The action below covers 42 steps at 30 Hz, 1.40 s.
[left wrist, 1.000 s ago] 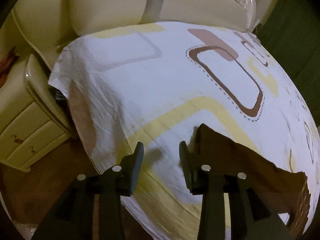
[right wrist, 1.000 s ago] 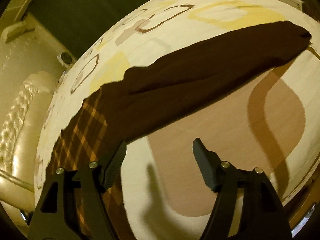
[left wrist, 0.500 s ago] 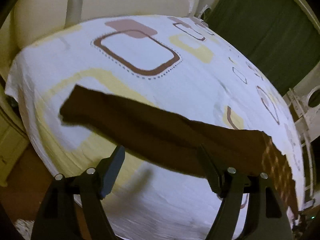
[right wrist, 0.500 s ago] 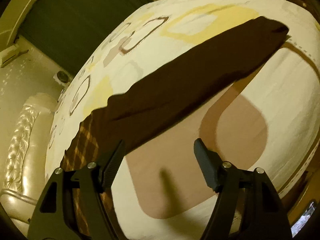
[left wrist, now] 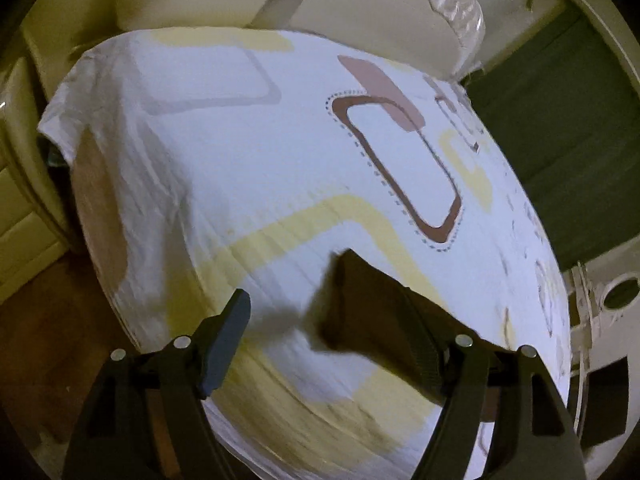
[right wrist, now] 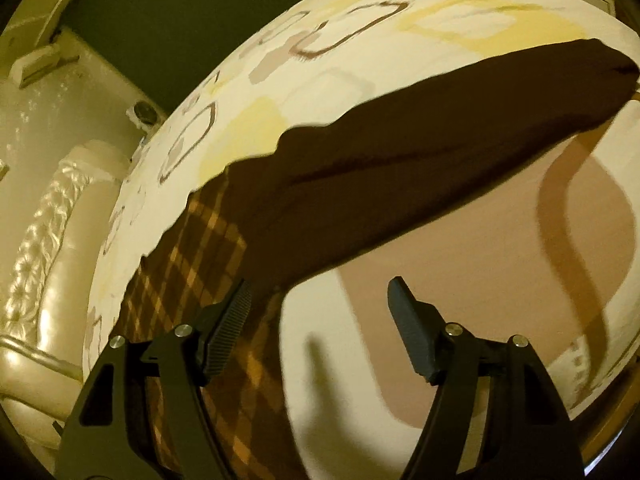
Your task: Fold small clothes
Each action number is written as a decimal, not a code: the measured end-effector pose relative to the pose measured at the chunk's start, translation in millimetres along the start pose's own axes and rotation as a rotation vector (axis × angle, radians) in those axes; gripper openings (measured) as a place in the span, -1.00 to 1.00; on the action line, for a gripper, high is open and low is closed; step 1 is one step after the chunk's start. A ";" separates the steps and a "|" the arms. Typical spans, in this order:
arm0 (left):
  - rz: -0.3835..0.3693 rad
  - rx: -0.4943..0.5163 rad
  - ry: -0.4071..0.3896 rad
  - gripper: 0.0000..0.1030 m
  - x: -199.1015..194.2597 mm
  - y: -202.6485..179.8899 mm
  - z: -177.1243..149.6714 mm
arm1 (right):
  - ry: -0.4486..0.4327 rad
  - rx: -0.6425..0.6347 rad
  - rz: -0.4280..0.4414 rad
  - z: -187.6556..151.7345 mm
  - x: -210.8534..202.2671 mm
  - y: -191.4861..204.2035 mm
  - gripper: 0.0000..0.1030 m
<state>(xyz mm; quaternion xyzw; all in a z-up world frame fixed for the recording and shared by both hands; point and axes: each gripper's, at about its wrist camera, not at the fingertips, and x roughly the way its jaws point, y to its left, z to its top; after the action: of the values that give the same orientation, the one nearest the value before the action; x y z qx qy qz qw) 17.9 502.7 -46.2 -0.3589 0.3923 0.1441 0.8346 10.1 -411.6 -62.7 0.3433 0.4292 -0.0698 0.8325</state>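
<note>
A patterned bedsheet (left wrist: 248,152) covers the bed, where a long dark brown garment (right wrist: 420,152) with a plaid end lies flat. Left gripper (left wrist: 332,340) and right gripper (right wrist: 320,312) hover above it, jaws wide and empty, the left's having just opened.

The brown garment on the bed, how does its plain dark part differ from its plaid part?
The plain dark part is one solid brown; the plaid part is crossed by orange-tan checks. The plain part stretches as a long band across the bedsheet to the far right; the plaid part sits by the right claw, running under it. Both lie flat on the sheet.
</note>
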 end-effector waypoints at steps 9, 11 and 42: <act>-0.131 0.055 0.087 0.52 32.0 -10.1 13.1 | 0.037 -0.060 -0.012 -11.2 18.9 33.8 0.38; -0.190 0.050 0.110 0.52 29.6 -12.5 9.5 | 0.041 -0.064 -0.012 -12.3 21.7 36.0 0.39; -0.481 0.316 0.211 -0.88 -60.4 -308.2 -49.8 | 0.057 -0.068 0.079 -14.6 -10.1 15.2 0.39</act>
<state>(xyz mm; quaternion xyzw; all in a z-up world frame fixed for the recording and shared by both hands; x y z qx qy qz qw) 112.1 253.7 127.7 -0.3202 0.3982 -0.1583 0.8449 0.4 -392.7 -53.1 0.3334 0.4411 -0.0123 0.8331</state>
